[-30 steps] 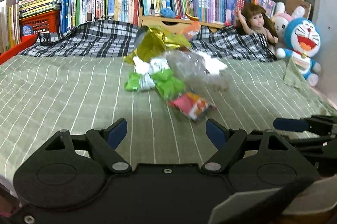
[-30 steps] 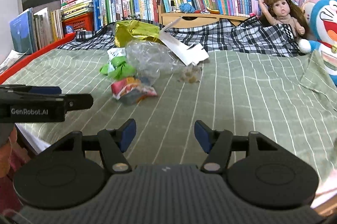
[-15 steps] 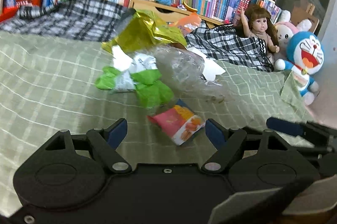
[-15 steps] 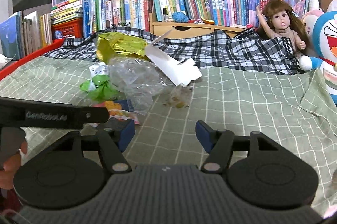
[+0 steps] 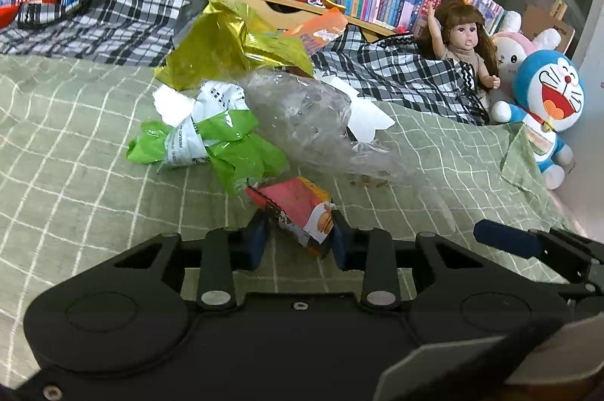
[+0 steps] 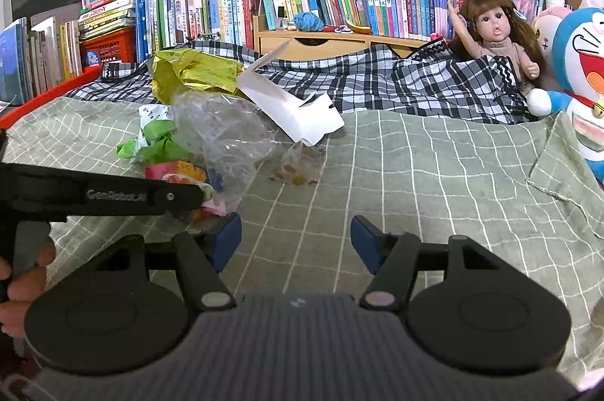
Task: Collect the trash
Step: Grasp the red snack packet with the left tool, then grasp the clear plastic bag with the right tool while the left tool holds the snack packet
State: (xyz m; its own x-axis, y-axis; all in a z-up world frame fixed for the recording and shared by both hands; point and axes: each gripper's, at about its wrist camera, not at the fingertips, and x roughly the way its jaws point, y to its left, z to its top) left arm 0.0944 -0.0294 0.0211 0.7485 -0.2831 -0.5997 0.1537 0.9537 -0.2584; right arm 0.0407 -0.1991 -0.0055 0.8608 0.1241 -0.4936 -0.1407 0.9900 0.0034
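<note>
Right now your left gripper [image 5: 298, 238] has just been closing its jaws, and the small red-and-orange foil snack wrapper [image 5: 298, 208] sits between the blue pads, which look pressed against its two sides, so the pick of the first piece of trash is the step in hand. That wrapper lies on the green checked bedspread [image 5: 75, 182], at the near end of the litter heap and closest to the bed's front edge. Behind it, toward the middle of the bed, you have the crumpled green-and-white plastic wrapper [image 5: 211, 144], the clear crinkled plastic bag [image 5: 302, 114], the gold foil bag [image 5: 230, 50] against the black-and-white plaid blanket [image 5: 94, 23], and a folded white paper carton [image 6: 294, 106] leaning out to the heap's right. Your right gripper [image 6: 296, 242] hangs over bare bedspread just beside the left one, jaws wide apart and holding nothing. Next, I judge you should confirm the pinch is firm before lifting, since thin foil can slip or fold out of the pads; raise it straight so the clear bag touching it does not drag along. No bin shows in either view, so where the wrapper goes cannot be told. The right gripper could take the small crumpled clear scrap [image 6: 298, 167] lying ahead of it.
</note>
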